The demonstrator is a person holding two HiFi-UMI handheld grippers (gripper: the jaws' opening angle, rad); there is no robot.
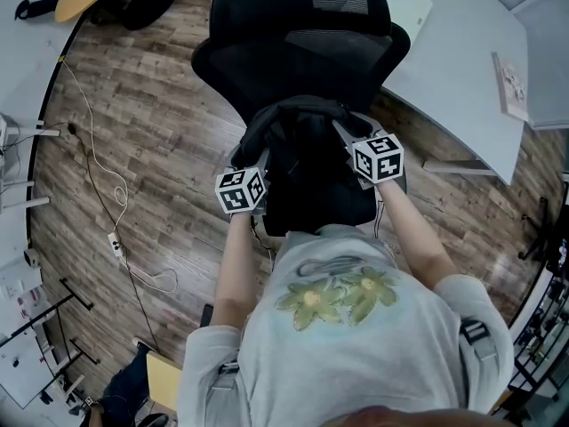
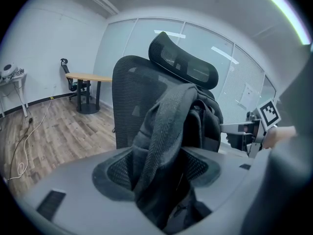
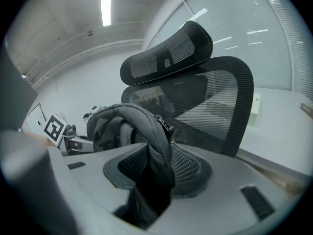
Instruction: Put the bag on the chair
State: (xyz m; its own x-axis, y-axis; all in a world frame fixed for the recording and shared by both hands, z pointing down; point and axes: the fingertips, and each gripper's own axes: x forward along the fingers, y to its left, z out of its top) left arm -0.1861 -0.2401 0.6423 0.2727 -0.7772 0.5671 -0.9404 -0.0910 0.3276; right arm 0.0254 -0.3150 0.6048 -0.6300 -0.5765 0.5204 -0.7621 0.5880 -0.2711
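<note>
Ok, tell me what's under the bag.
The seat of the black chair lies below the bag; only its front shows. The seat beneath the bag, and whether they touch, is covered.

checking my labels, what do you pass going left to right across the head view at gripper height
cable → left gripper → bag → right gripper → desk

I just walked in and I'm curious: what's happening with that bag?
A person holds a hand-held gripper in each hand. The left hand-held gripper and the right hand-held gripper each have a strap of the black bag between their jaws. The bag looks to be resting on the seat of the black office chair.
</note>
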